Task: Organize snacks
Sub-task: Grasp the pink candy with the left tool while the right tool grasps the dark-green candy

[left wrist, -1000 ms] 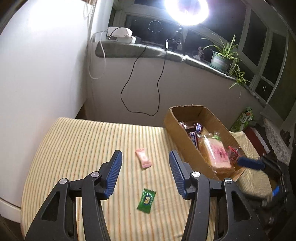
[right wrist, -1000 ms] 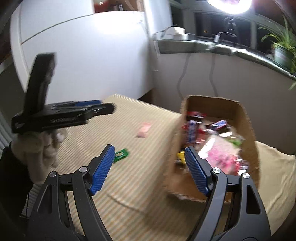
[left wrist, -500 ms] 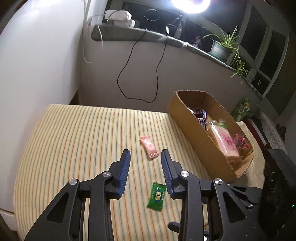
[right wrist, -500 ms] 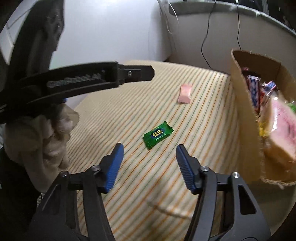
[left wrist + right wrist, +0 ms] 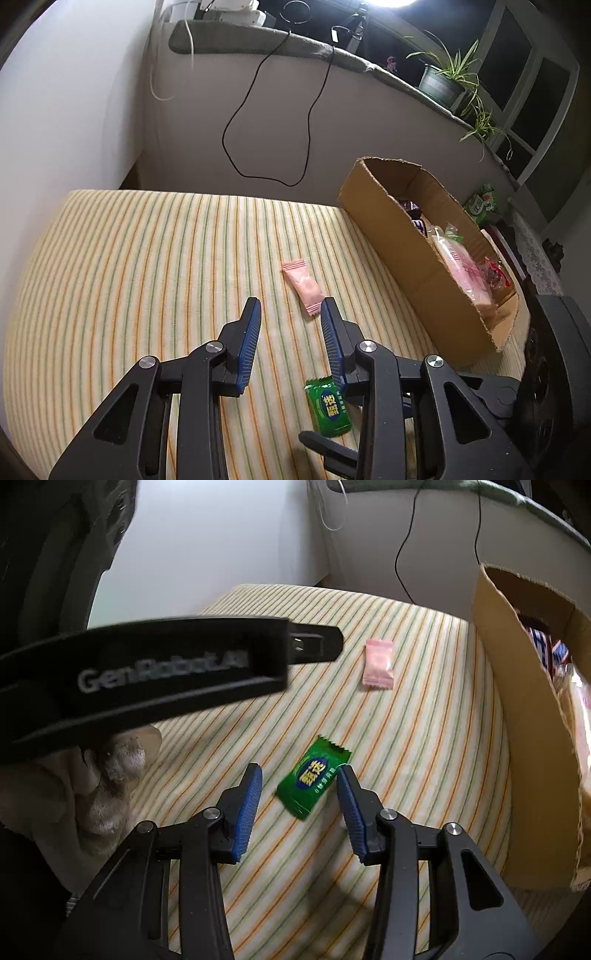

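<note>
The right tongs (image 5: 299,779) are spread, held low over the striped counter (image 5: 424,709). A green candy packet (image 5: 314,777) lies flat on the cloth between the two blue pads (image 5: 251,805); whether either pad touches it cannot be told, and nothing is pinched. The packet sits at a slant, its serrated end pointing toward the far right.

The left tongs (image 5: 291,325) are also spread, with a moderate gap and nothing between the pads. They are aimed toward a pink candy packet (image 5: 304,286), which lies flat on the cloth just beyond and slightly to the right of the gap, its near end beside the tip of the right pad. In the left wrist view the green candy packet (image 5: 327,406) lies nearer the camera, partly behind the right finger of the left tongs.

A cardboard box (image 5: 402,258) stands open on the right side of the counter, well apart from both loose packets. It holds several wrapped snacks, including a large pink-printed bag (image 5: 465,269) and dark wrappers at the far end.

In the right wrist view the left tool body crosses the upper left, held in a gloved hand (image 5: 107,771). A black cable (image 5: 266,122) hangs down the wall behind the counter, and a potted plant (image 5: 447,77) stands on the window ledge.
</note>
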### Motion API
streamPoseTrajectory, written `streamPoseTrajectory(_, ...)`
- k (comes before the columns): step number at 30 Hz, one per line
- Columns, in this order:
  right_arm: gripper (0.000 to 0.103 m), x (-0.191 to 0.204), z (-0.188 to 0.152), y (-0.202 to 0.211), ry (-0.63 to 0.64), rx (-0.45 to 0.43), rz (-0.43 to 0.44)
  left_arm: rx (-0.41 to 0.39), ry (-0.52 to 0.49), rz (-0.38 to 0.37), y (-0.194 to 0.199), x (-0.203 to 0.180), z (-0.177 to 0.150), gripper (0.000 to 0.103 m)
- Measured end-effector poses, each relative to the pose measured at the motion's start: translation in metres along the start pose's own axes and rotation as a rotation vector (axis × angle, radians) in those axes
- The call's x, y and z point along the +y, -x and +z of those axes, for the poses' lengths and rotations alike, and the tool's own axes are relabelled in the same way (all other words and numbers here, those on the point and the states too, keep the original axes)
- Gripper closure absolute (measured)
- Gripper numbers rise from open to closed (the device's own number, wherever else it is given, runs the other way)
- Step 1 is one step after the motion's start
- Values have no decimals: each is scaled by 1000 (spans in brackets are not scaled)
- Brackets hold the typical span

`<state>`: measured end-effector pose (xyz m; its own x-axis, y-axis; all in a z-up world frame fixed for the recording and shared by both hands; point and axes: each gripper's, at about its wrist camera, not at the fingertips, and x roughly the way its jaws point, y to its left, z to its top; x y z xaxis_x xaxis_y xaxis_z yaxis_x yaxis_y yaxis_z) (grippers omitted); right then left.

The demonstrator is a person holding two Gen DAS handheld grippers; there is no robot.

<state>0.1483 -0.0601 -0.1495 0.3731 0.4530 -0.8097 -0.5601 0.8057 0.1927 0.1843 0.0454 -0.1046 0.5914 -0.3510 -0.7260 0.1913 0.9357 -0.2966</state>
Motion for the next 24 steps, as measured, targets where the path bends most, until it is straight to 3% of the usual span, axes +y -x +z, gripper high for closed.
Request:
streamPoseTrajectory(5,79,10,-2,-1,90,-6,-98,15,5,-7,-11,2,1,72)
streamPoseTrajectory(12,80,0,-10,7,100,-6,-112,43,-30,-10,-31,-14,6,71)
streamPoseTrajectory(19,80,-12,-18,17,72,-5,-108,78,-66,47,-53,-29,12,71)
streamPoseTrajectory(24,80,-23,2,3,58,-6,-103,83,-140,127,-65,-43,13,73)
